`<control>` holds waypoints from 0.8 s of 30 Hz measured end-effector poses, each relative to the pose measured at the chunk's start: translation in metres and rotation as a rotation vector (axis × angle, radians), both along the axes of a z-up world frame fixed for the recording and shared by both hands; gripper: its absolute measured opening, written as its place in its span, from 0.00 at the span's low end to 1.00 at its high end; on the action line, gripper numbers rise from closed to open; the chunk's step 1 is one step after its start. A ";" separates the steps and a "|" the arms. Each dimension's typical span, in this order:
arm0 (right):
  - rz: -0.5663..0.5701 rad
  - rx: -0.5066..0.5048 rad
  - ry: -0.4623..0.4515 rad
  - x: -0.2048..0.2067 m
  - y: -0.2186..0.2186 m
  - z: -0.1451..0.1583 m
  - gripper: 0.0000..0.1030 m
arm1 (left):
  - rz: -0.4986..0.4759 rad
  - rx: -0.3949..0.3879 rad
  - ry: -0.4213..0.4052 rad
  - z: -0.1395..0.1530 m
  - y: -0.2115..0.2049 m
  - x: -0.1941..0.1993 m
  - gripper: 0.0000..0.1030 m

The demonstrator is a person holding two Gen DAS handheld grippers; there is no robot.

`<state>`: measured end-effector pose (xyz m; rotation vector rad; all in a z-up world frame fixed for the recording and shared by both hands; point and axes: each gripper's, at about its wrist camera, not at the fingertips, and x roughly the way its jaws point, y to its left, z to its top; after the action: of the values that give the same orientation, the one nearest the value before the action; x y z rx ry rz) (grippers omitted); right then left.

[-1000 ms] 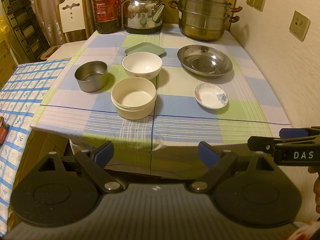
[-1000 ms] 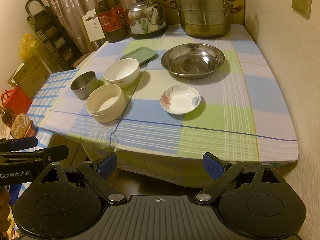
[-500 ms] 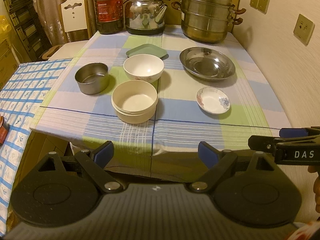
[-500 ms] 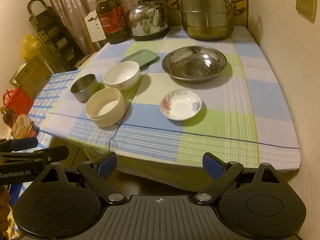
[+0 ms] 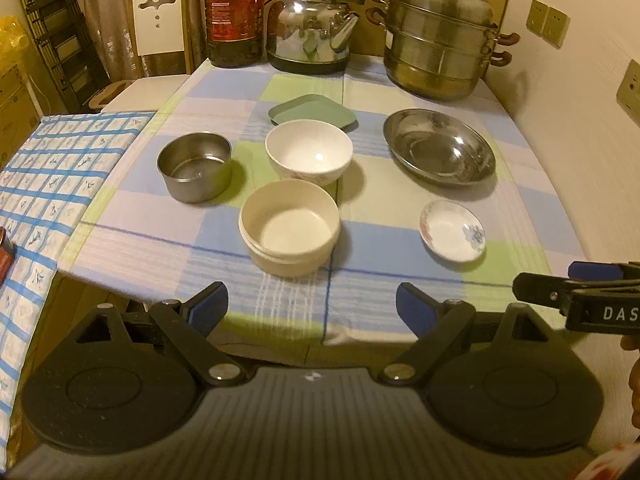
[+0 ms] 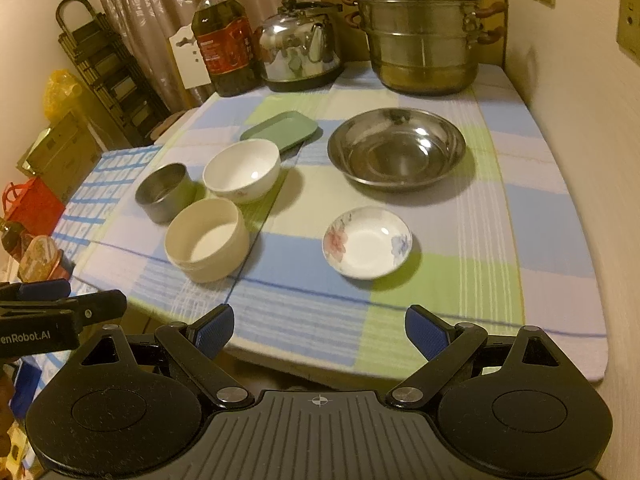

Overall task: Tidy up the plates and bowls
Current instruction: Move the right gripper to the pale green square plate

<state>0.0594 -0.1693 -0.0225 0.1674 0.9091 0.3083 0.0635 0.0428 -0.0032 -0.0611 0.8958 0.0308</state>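
Observation:
On the checked tablecloth stand a cream round bowl (image 5: pixel 289 229) (image 6: pixel 207 240), a white bowl (image 5: pixel 308 151) (image 6: pixel 241 170), a small steel bowl (image 5: pixel 195 165) (image 6: pixel 164 191), a wide steel dish (image 5: pixel 439 146) (image 6: pixel 396 147), a small flowered saucer (image 5: pixel 452 230) (image 6: pixel 367 242) and a flat green plate (image 5: pixel 313 111) (image 6: pixel 280 130). My left gripper (image 5: pixel 312 307) is open and empty at the table's near edge, below the cream bowl. My right gripper (image 6: pixel 319 330) is open and empty at the near edge, below the saucer.
At the back stand an oil bottle (image 5: pixel 234 16), a steel kettle (image 5: pixel 310 30) and a stacked steamer pot (image 5: pixel 438 40). A wall (image 6: pixel 580 120) runs along the table's right side. A lower table with blue-checked cloth (image 5: pixel 52 184) adjoins on the left.
Both grippers have moved forward toward the table; the dishes look larger and nearer. Both stay open. No dish has moved.

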 end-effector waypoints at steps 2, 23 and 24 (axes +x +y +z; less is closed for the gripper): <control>-0.012 0.009 -0.006 0.010 0.001 -0.001 0.90 | -0.005 0.002 -0.001 0.000 0.005 0.014 0.87; -0.169 0.099 -0.010 0.147 0.039 -0.007 0.88 | -0.090 -0.003 0.003 -0.003 0.108 0.197 0.85; -0.175 0.104 -0.012 0.153 0.040 -0.009 0.85 | -0.100 -0.009 0.005 -0.005 0.112 0.206 0.79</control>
<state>0.2120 -0.1289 -0.0314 0.3385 0.8610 0.1940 0.2693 0.1547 -0.0079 -0.0241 0.9030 -0.0664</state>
